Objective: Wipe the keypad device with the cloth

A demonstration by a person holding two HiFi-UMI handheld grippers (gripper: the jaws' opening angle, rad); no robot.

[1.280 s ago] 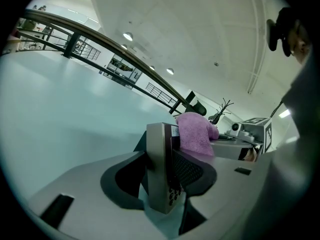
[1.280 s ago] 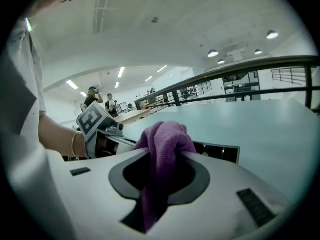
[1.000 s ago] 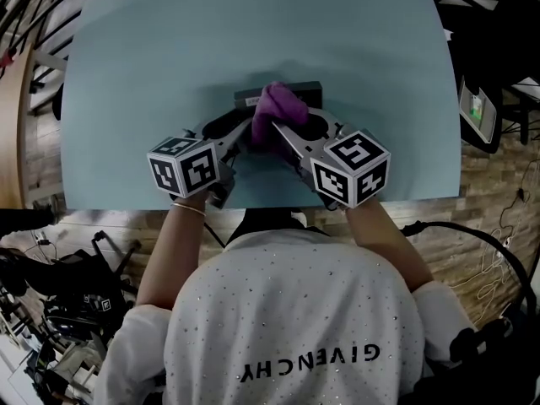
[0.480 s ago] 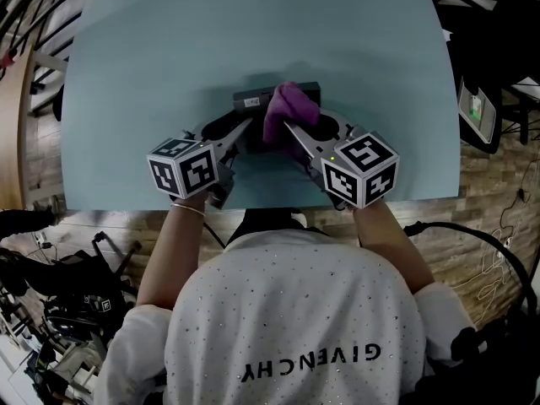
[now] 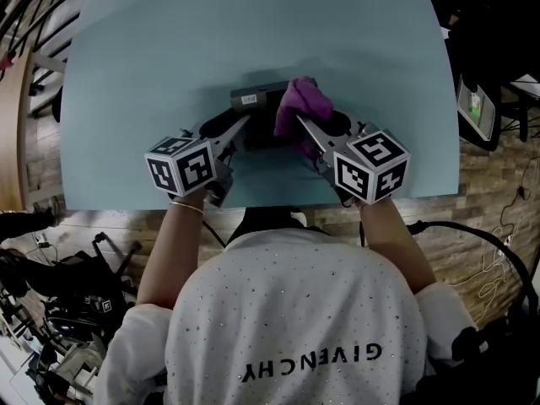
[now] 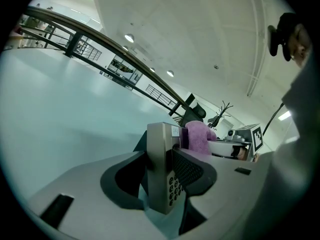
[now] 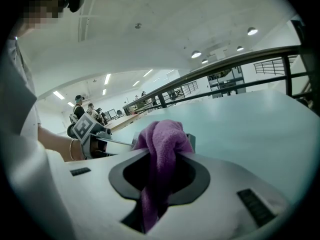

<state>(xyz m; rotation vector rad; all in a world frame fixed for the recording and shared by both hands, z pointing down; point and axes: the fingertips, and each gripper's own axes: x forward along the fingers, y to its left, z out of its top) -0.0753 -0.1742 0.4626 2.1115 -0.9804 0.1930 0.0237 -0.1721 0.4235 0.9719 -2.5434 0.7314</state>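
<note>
Left claw (image 6: pixel 167 171) clamped across keypad (image 5: pixel 251 99); right claw (image 7: pixel 159 184) pinched tight on cloth (image 7: pixel 162 141) atop it. Press cloth flat, stroke lengthwise, brace firm against sliding

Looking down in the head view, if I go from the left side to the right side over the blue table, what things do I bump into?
Left marker cube → keypad device → purple cloth → right marker cube.
</note>
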